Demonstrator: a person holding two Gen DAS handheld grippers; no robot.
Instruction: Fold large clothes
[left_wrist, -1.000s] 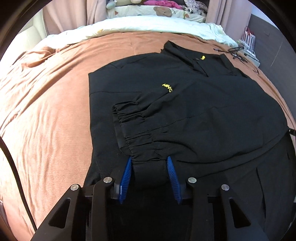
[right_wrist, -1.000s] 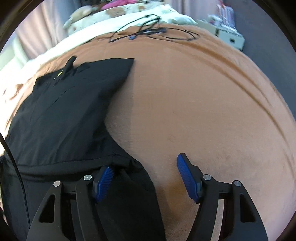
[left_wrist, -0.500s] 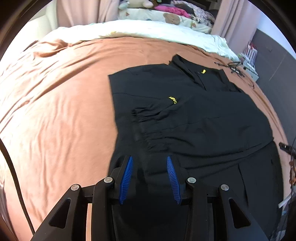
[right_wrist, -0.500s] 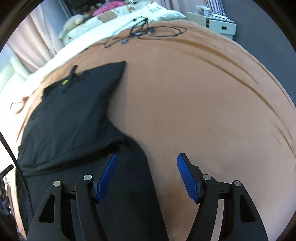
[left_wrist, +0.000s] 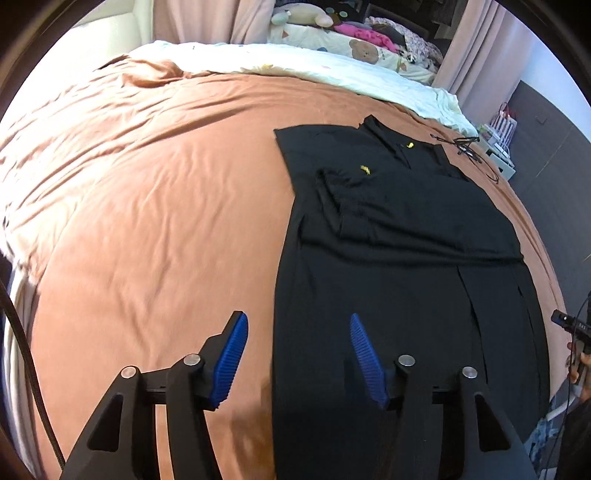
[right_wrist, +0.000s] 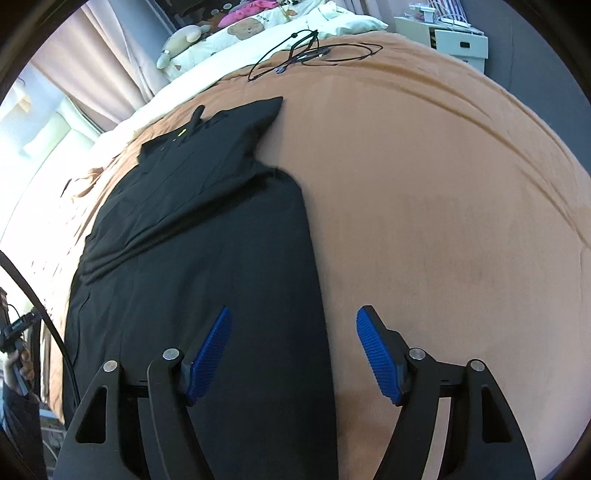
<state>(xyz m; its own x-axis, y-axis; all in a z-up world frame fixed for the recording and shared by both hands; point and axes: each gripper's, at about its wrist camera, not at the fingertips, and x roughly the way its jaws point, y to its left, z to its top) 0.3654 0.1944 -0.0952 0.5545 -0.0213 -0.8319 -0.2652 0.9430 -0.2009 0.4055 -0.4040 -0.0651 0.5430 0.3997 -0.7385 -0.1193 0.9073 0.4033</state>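
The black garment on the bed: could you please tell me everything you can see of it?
The black garment is a long, matte, soft-looking piece lying flat on the brown bedspread. Its collar points toward the pillows and carries a small yellow tag; a yellow logo marks the chest. The sleeves are folded across the front. Both tongs, left and right, are open, each straddling a side edge near the hem.

my left gripper (left_wrist: 297, 356): matte black angular arms w/ triangular cutouts, silver round screw heads at the pivots, ribbed bright-blue pads (left_wrist: 229, 363) on the fingers. right gripper (right_wrist: 293, 356) is the same build, same blue ribbed pads (right_wrist: 380, 360). a black cable (left_wrist: 26, 365) curves past the left one's side.
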